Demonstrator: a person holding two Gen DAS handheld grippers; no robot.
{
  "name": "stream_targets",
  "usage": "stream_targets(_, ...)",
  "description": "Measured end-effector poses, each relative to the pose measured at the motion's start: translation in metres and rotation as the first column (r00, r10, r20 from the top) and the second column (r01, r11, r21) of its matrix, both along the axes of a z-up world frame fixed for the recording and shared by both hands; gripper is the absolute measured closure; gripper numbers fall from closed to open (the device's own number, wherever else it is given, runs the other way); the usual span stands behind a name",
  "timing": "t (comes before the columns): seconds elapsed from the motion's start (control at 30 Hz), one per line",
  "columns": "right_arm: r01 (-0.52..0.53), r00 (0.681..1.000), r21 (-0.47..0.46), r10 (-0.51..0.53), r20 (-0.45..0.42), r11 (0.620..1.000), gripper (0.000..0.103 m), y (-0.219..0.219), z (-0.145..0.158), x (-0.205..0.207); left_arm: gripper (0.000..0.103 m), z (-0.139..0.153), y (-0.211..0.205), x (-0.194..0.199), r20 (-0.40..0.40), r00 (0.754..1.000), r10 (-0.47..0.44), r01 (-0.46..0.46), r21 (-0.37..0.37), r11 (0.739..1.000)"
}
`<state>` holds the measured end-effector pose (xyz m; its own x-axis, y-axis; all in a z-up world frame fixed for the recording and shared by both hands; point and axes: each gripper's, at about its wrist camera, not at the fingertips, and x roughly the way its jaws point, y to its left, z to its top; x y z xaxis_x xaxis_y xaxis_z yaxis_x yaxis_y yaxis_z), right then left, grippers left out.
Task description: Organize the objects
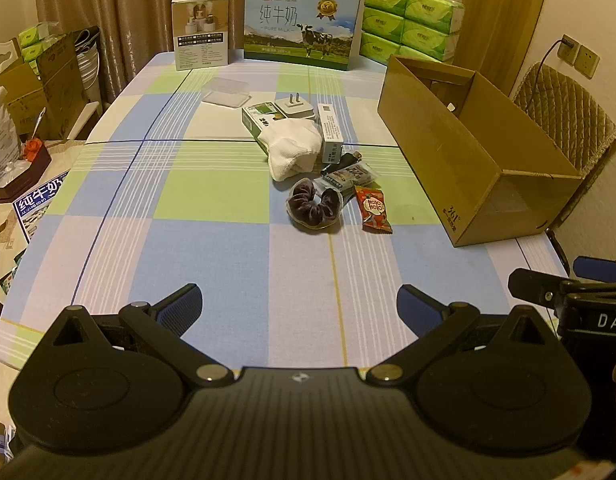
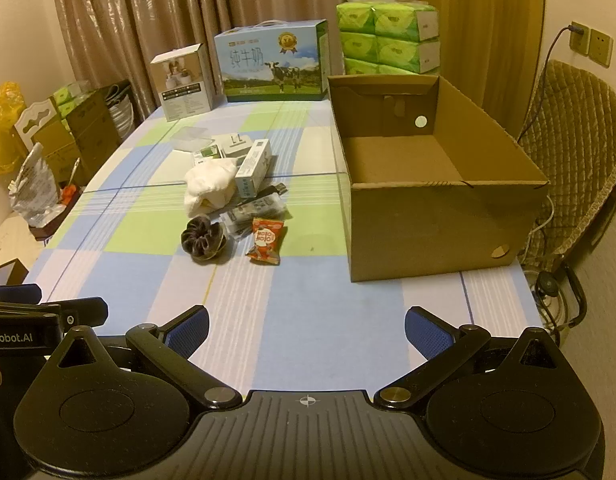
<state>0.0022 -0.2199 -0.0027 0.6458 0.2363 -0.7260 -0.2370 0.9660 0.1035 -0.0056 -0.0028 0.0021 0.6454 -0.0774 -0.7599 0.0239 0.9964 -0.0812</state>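
- Left wrist view: the left gripper (image 1: 300, 312) fills the bottom of the frame, its jaws spread wide over bare checked tablecloth (image 1: 212, 240) with nothing between them.
- At the right edge of this view a part of the right gripper (image 1: 556, 292) juts in; how its jaws stand cannot be told here.
- The loose things lie in a cluster at the centre: a dark scrunchie (image 1: 315, 207), a red snack packet (image 1: 373, 210) just right of it, a white sock (image 1: 294, 152) above, resting on a green-and-white carton (image 1: 255, 120), a white slim box (image 1: 331, 132), a white plug adapter (image 1: 294, 107) and a clear plastic tray (image 1: 226, 92).
- The cardboard box (image 1: 448, 152) sits right of centre, apart from the cluster; from here mostly its outer wall shows.
- Right wrist view: the right gripper (image 2: 307, 334) is at the bottom, jaws wide apart and empty.
- This view looks down into the cardboard box (image 2: 428, 220) at the right, showing its bare floor with nothing in it, which the other view hides.
- The scrunchie (image 2: 203, 241), snack packet (image 2: 267, 239) and sock (image 2: 209, 186) lie left of centre, beside the box but not touching it.
- The left gripper (image 2: 48, 312) pokes in at the lower left edge.
- Both views show the milk carton case (image 2: 274, 68) and green tissue packs (image 2: 388, 38) along the far edge of the table.
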Motion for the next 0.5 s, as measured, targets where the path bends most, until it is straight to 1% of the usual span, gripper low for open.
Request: stream_targets(0.5, -0.002, 1.0, 0.002, 0.002, 0.001, 1.0, 0.002, 0.0015, 0.0024, 0.0019, 0.001, 0.0008, 0.0005, 0.001, -0.002, 1.0, -0.001, 0.001, 0.002, 1.0)
